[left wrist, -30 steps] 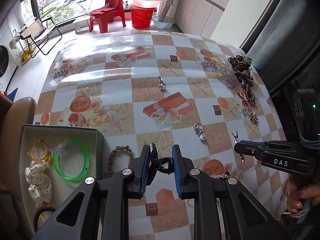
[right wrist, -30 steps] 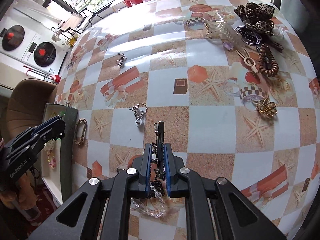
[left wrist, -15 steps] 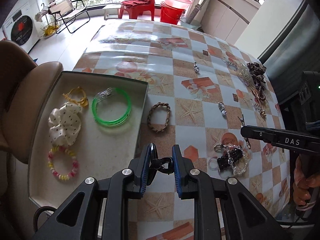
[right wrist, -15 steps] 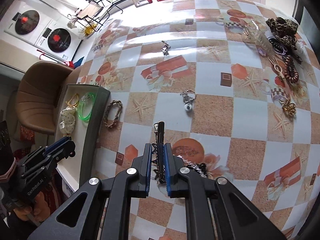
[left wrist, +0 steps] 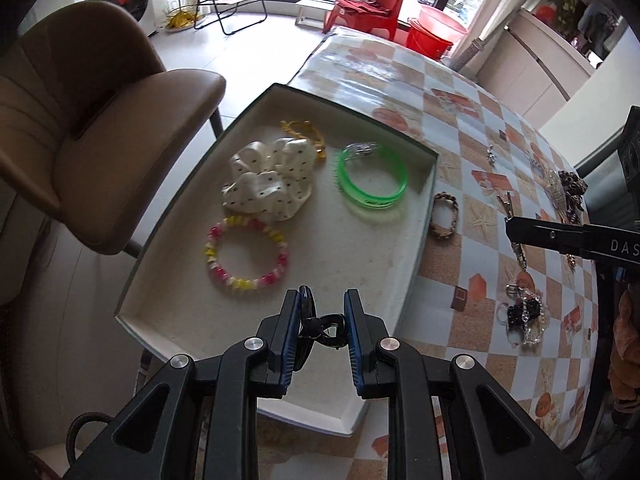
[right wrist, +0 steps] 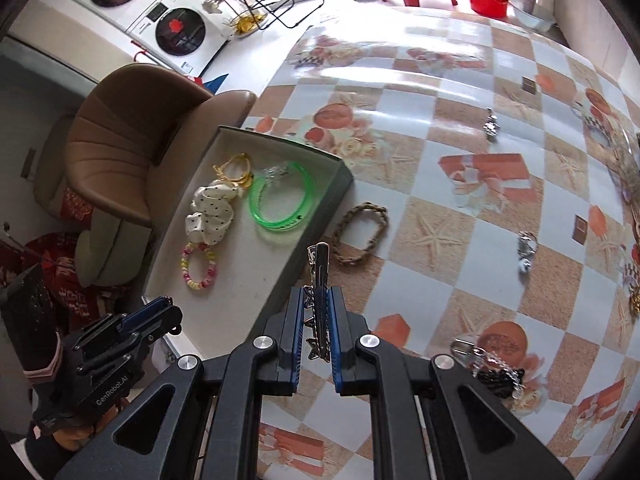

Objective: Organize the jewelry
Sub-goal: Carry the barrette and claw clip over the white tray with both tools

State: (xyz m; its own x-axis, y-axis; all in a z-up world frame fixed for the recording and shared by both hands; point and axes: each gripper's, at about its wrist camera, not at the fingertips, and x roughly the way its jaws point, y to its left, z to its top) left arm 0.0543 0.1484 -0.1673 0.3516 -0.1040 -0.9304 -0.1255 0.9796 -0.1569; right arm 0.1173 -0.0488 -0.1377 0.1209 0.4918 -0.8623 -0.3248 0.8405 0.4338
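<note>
Our left fingers (left wrist: 322, 322) grasp a small black clip (left wrist: 320, 326) and hang over the near part of the tray (left wrist: 424, 216), so we are nearer with this hand. Our right fingers (right wrist: 316, 328) clench a metal hair clip (right wrist: 319, 280), its long axis pointing forward, above the tray's right wall.

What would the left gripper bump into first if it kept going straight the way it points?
Probably the bare floor of the shallow white tray, just short of the pink-and-yellow beaded bracelet. The left gripper holds a small black clip; depth is unclear.
</note>
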